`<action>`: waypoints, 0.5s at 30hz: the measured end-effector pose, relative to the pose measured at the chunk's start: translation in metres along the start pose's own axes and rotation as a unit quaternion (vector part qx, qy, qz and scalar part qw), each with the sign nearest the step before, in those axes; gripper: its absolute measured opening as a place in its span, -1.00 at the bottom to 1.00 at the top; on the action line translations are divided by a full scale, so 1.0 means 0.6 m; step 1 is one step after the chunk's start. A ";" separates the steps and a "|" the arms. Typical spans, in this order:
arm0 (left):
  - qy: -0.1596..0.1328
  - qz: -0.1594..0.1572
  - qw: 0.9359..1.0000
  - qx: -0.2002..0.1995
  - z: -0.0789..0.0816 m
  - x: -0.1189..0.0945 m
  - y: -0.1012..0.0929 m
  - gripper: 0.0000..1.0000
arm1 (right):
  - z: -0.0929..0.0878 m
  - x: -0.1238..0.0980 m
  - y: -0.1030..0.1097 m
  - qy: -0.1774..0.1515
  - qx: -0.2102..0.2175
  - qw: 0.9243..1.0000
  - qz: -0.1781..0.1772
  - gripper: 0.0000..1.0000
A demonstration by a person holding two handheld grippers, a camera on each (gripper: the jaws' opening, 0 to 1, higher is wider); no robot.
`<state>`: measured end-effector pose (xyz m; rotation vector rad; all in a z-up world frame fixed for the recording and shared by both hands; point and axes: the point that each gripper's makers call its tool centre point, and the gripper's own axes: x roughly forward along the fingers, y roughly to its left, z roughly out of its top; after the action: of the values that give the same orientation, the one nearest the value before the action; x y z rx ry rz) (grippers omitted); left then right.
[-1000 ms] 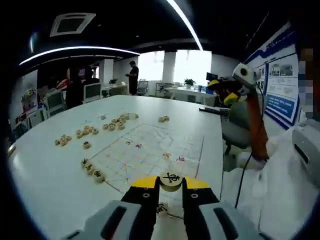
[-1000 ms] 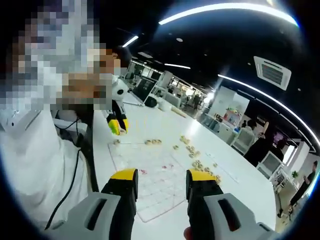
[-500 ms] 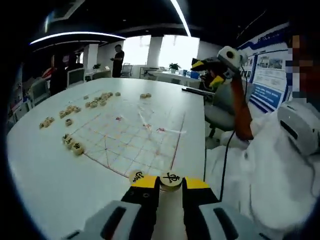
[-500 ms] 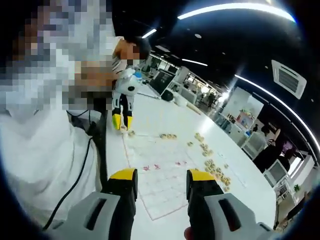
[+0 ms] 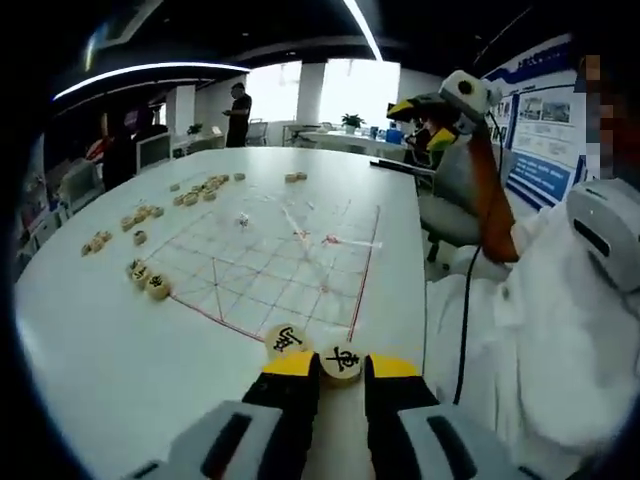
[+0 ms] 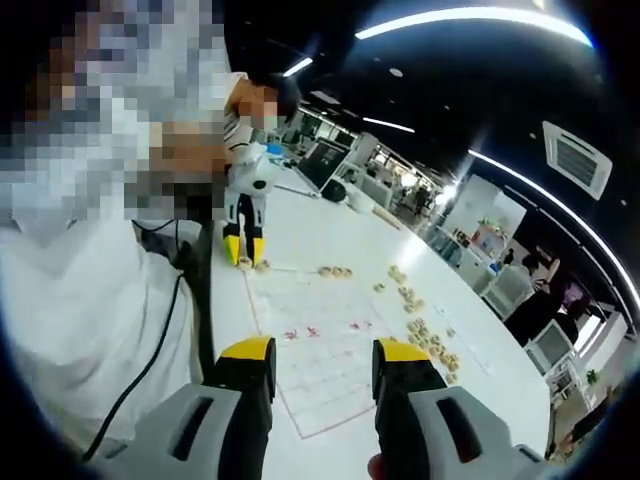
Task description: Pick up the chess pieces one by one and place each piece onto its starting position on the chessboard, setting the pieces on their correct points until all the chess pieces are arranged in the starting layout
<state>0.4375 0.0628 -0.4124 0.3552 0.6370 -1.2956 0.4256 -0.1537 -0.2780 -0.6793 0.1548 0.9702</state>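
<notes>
So the left gripper point(image 5: 342, 372) was pinching a round cream wooden chess piece with a black character point(image 5: 342, 361) between its yellow-tipped jaws, right over the near corner of the white sheet chessboard with red grid lines point(image 5: 270, 270). A second matching disc point(image 5: 287, 339) already sat on that edge, touching it on the left. I reckon the drop point was just ahead and down. The right gripper point(image 6: 318, 365) hung spread and empty, well back from the board, so the left was clearly nearer. Loose pieces point(image 5: 148, 283) waited off the far side.
</notes>
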 end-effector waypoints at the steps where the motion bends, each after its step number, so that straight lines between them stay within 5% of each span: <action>1: -0.002 0.001 1.000 -0.002 0.001 0.001 0.001 -0.54 | 0.000 0.000 -0.001 0.001 0.000 1.000 -0.001 -0.21; 10: -0.018 -0.001 1.000 -0.006 0.014 -0.012 -0.003 -0.47 | 0.000 0.001 -0.002 0.000 0.002 1.000 -0.001 -0.21; 15: -0.062 -0.005 0.998 0.018 0.066 -0.040 -0.009 -0.46 | -0.001 0.002 -0.005 0.000 0.004 1.000 -0.002 -0.21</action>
<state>0.4383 0.0571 -0.3659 0.2994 0.5124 -1.3294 0.4287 -0.1547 -0.2774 -0.6720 0.1561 0.9655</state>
